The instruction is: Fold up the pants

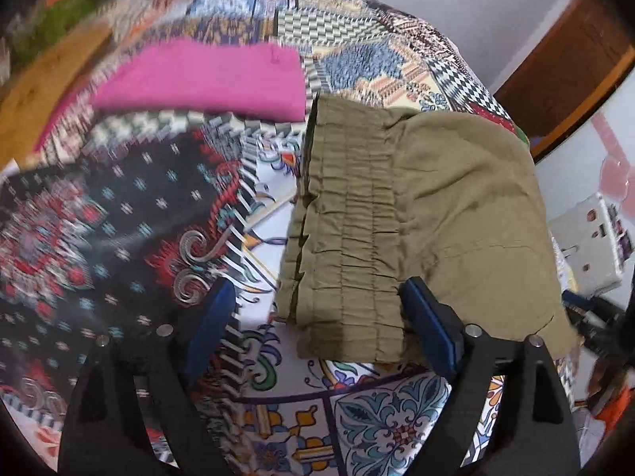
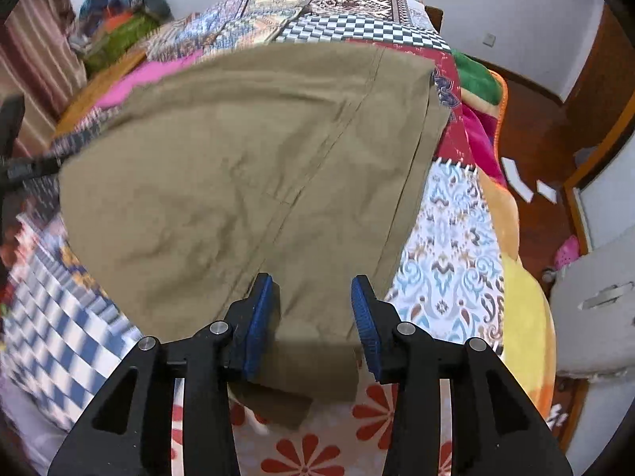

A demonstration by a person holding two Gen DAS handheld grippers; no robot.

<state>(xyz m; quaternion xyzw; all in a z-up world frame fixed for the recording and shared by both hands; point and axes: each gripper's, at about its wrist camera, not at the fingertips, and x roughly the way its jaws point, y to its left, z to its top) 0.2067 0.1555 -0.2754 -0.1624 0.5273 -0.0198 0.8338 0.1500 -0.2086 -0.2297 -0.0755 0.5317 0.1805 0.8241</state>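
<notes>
Olive pants lie folded on the patchwork bedspread.

The left tool stands wide above the gathered waistband, its pads clear of the cloth. The right tool is narrowly parted over the near edge of the pants, gripping nothing. A pink cloth lies beyond the waistband.

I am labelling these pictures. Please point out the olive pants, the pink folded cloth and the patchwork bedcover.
olive pants [image 1: 349, 218]: left wrist view, on the gathered elastic waistband.
pink folded cloth [image 1: 206, 79]: left wrist view, middle of its top face.
patchwork bedcover [image 2: 448, 246]: right wrist view, on a bare white patterned patch.
</notes>
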